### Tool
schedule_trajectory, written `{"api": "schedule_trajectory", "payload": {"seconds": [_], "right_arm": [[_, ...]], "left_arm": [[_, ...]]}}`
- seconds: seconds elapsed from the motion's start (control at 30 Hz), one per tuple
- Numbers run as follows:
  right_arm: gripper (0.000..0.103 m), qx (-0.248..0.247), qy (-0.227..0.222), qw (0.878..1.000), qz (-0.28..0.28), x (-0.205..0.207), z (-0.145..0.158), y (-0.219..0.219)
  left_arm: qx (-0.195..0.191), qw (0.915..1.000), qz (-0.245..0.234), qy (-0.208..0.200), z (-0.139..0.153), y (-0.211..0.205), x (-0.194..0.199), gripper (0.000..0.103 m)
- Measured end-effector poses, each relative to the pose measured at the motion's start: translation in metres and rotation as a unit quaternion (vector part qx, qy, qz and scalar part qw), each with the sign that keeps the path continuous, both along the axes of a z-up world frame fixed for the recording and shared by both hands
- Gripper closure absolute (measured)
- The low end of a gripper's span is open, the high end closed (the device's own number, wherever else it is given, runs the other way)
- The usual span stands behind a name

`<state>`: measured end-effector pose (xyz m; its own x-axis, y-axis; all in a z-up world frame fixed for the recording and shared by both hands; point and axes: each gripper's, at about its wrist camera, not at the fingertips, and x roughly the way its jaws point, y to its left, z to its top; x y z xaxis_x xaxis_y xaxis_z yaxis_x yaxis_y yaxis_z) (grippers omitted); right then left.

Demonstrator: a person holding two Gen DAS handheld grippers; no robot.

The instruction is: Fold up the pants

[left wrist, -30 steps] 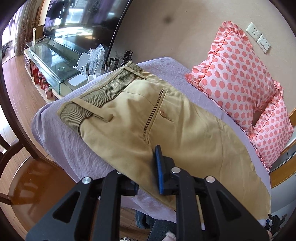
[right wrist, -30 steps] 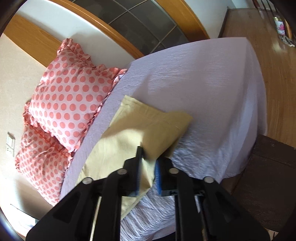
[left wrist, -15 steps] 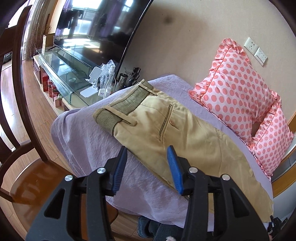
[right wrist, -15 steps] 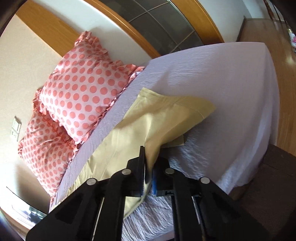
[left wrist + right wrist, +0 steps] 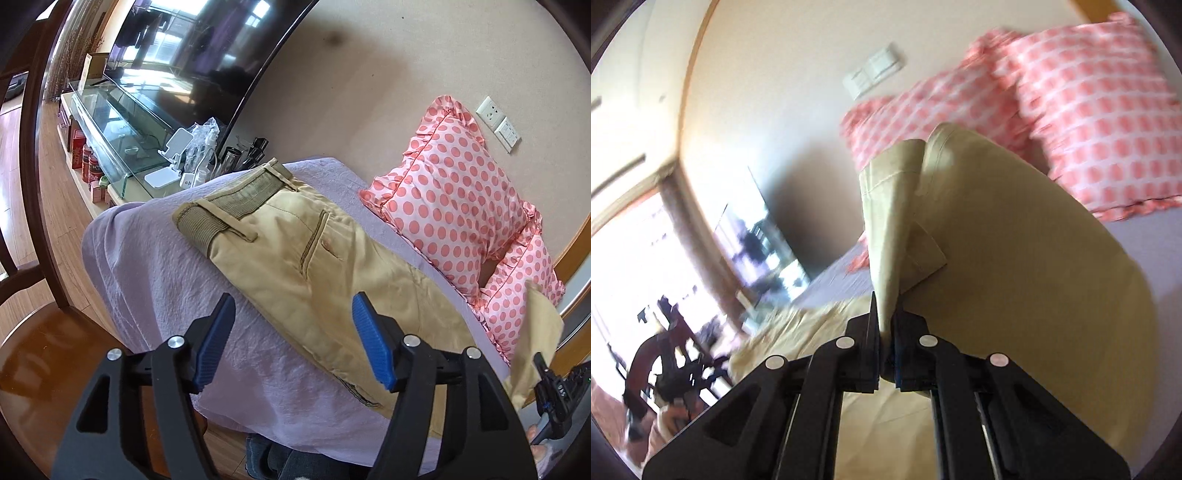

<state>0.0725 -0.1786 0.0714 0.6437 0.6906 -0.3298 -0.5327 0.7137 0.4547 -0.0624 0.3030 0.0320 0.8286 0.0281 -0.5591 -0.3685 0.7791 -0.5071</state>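
Where pants lie | lilac sheet (rumpled) | wood floor

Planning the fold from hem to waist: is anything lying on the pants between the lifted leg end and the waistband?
Nothing visible does. The right gripper is shut on the leg end of the pants, and the fabric up to the waistband lies bare. The pillows sit beside it; the open left gripper hovers above.
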Motion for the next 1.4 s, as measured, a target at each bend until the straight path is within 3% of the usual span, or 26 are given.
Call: {"api": "schedule_trajectory", "payload": {"seconds": [0.03, 0.1, 0.2, 0.37, 0.57, 0.8, 1.0, 1.1, 1.2, 1.3, 1.4], "right_arm": [[0.092, -0.041, 0.016, 0.998, 0.039, 0.0, -0.01, 0.032], [0.059, -0.128, 0.039, 0.987, 0.084, -0.007, -0.032, 0.082], [0.024, -0.148, 0.039, 0.983, 0.099, -0.021, -0.046, 0.098], [0.023, -0.116, 0.072, 0.986, 0.093, -0.017, -0.05, 0.087], [0.022, -0.071, 0.102, 0.988, 0.09, -0.012, -0.058, 0.077], [0.021, -0.054, 0.105, 0.988, 0.097, -0.013, -0.06, 0.078], [0.021, -0.032, 0.101, 0.99, 0.09, -0.013, -0.057, 0.066], [0.02, -0.017, 0.1, 0.991, 0.087, -0.01, -0.057, 0.059], [0.02, -0.008, 0.107, 0.99, 0.089, -0.007, -0.06, 0.057], [0.02, -0.007, 0.105, 0.99, 0.091, -0.008, -0.061, 0.056], [0.02, -0.003, 0.103, 0.991, 0.09, -0.008, -0.062, 0.052]], "left_arm": [[0.001, 1.0, -0.005, 0.0, 0.0, -0.002, 0.001, 0.034], [0.006, 0.9998, -0.019, 0.0, 0.0, -0.006, 0.002, 0.032], [0.022, 0.9992, -0.034, 0.0, -0.001, -0.014, 0.004, 0.03], [0.023, 0.9988, -0.041, 0.015, -0.007, -0.021, 0.019, 0.03], [0.018, 0.9992, -0.009, 0.035, -0.011, -0.021, 0.034, 0.03], [-0.007, 0.9972, 0.035, 0.066, -0.007, -0.003, 0.054, 0.029], [-0.066, 0.9917, 0.076, 0.08, -0.006, 0.002, 0.041, 0.031], [-0.081, 0.9889, 0.068, 0.105, -0.012, -0.001, 0.042, 0.028], [-0.078, 0.9877, 0.072, 0.115, -0.013, -0.003, 0.049, 0.022], [-0.089, 0.9855, 0.081, 0.12, -0.011, 0.0, 0.049, 0.022], [-0.072, 0.9849, 0.08, 0.136, -0.008, -0.006, 0.052, 0.023]]}}
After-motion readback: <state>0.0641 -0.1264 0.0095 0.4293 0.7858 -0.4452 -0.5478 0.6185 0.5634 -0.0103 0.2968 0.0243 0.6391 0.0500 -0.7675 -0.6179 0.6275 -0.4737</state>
